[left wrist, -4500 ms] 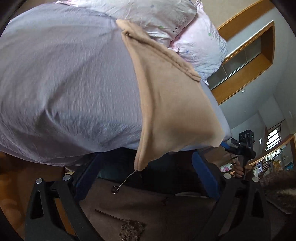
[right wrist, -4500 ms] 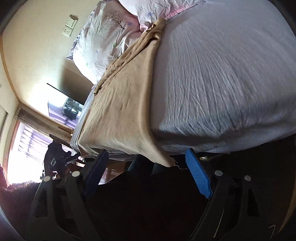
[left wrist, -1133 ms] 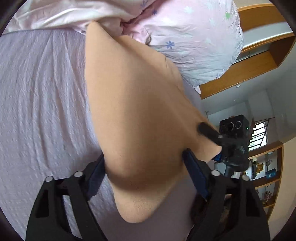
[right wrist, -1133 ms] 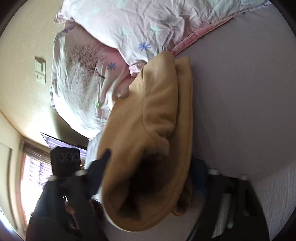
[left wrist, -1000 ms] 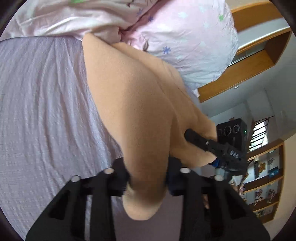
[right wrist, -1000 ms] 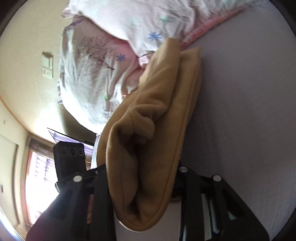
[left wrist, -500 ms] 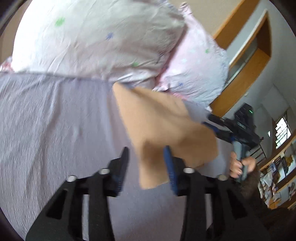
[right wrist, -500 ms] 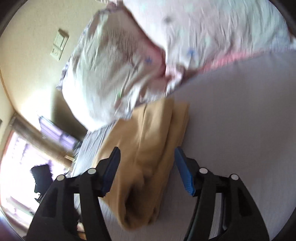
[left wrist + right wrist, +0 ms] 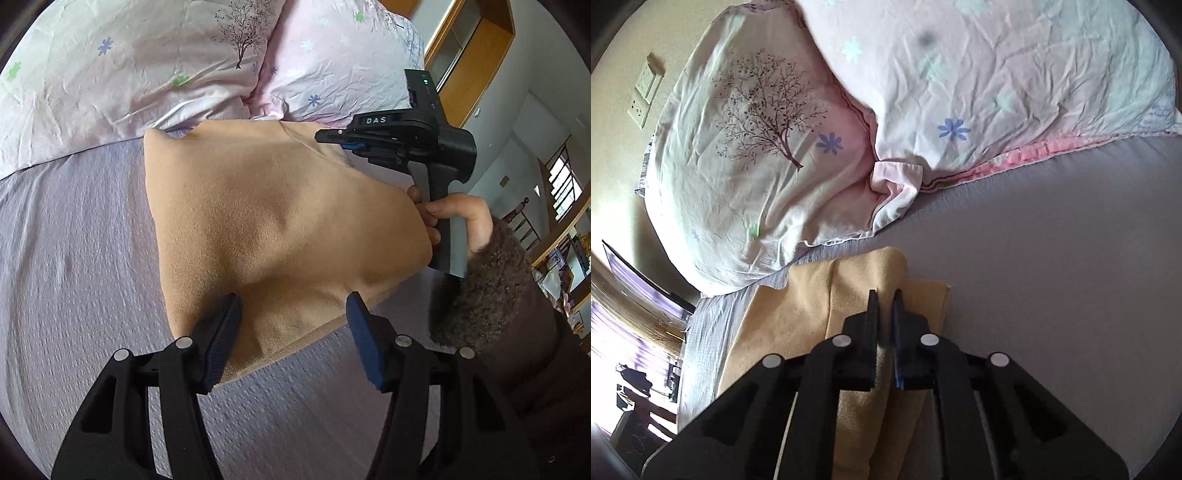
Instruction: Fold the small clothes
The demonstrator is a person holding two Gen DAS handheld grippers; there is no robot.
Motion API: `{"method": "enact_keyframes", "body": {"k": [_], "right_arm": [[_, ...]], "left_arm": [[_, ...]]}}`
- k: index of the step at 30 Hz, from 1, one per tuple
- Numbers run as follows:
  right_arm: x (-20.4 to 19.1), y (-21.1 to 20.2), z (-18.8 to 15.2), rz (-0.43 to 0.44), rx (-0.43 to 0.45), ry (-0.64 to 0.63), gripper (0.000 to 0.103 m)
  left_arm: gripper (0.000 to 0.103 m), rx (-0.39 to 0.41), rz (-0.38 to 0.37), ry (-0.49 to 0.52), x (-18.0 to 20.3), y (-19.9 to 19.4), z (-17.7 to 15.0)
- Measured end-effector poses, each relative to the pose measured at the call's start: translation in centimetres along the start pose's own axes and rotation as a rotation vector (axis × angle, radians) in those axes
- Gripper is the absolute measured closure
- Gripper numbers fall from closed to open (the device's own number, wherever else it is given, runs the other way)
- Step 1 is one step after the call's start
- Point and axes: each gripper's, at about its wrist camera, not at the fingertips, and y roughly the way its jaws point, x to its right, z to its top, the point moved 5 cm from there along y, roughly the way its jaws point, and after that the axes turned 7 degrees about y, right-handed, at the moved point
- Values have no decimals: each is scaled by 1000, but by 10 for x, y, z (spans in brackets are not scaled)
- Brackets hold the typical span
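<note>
A tan garment (image 9: pixel 266 229) lies folded on the lavender bed sheet (image 9: pixel 74 258), its far edge near the pillows. My left gripper (image 9: pixel 293 321) is open, its blue pads either side of the garment's near edge, holding nothing. In the left wrist view the right gripper (image 9: pixel 325 137) sits at the garment's far right corner, held by a hand in a brown sleeve. In the right wrist view my right gripper (image 9: pixel 884 295) is shut on a raised fold of the tan garment (image 9: pixel 849 291).
Two pale pink floral pillows (image 9: pixel 147 62) lie along the head of the bed, also in the right wrist view (image 9: pixel 923 92). Wooden window frame (image 9: pixel 472 55) at right. A wall switch (image 9: pixel 646 92) on the left wall.
The garment was carried up from the bed's foot and folded over toward the pillows. My left gripper has opened and let it go. My right gripper has closed on a fold at the far edge.
</note>
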Motion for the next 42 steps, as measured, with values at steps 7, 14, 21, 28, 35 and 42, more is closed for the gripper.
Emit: {"method": "enact_keyframes", "body": {"k": [7, 14, 21, 28, 35, 42], "right_arm": [[-45, -86, -80, 306, 1, -125, 24], [-5, -66, -150, 43, -157, -50, 22], [-21, -102, -173, -359, 78, -305, 2], [-25, -69, -195, -390, 16, -376, 2], [-25, -59, -202, -404, -16, -342, 2], [-23, -60, -203, -391, -22, -326, 2]], "left_arm": [[16, 81, 41, 8, 3, -40, -16], [1, 16, 217, -46, 2, -43, -43], [1, -122, 491, -34, -11, -19, -56], [1, -163, 506, -81, -22, -6, -60], [1, -127, 512, -73, -20, -8, -63], [1, -98, 518, -64, -19, -8, -62]]}}
